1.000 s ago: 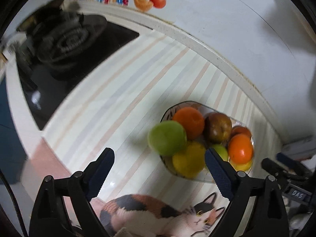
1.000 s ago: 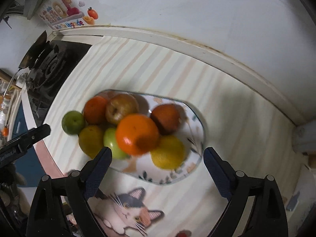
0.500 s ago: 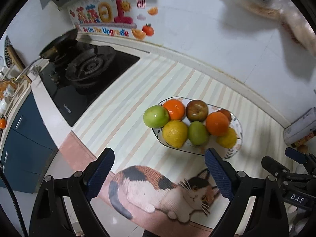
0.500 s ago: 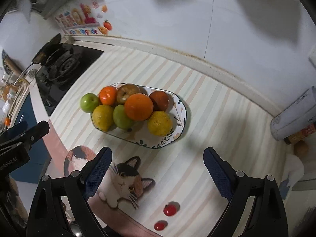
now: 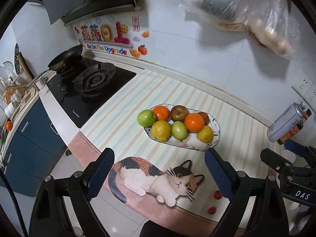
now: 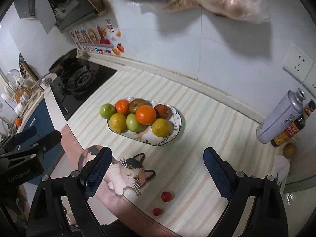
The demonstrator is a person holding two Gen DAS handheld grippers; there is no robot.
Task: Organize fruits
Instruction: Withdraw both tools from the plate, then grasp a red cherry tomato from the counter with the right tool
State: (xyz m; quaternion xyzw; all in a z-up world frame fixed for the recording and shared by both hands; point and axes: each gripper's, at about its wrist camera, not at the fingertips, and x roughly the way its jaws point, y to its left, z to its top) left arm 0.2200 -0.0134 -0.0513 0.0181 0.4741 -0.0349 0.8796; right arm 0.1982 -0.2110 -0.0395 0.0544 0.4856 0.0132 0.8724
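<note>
A patterned oval plate [image 5: 216, 136] [image 6: 173, 136] on the striped counter mat holds several fruits: oranges [image 5: 194, 122] [image 6: 145, 114], green apples [image 5: 179, 130] [image 6: 133, 122], yellow lemons [image 5: 161, 130] [image 6: 161, 127] and brownish-red apples [image 5: 178, 113]. A green apple [image 5: 146, 117] [image 6: 107, 110] sits at the plate's left end, on its edge. Two small red tomatoes [image 6: 166, 196] [image 5: 217, 195] lie near the counter's front edge. My left gripper [image 5: 159, 174] and right gripper [image 6: 156, 172] are both open and empty, high above the counter in front of the plate.
A gas stove [image 5: 92, 83] with a pan [image 5: 66, 57] stands at the left. A spray can [image 6: 280, 116] and a sauce bottle [image 6: 290, 130] stand at the right, with a small brown fruit [image 6: 289, 149] beside them. A plastic bag [image 5: 246, 9] hangs on the wall.
Both grippers have pulled up and back from the plate, so the fruits look smaller and more of the counter shows. Both stay open and empty.
</note>
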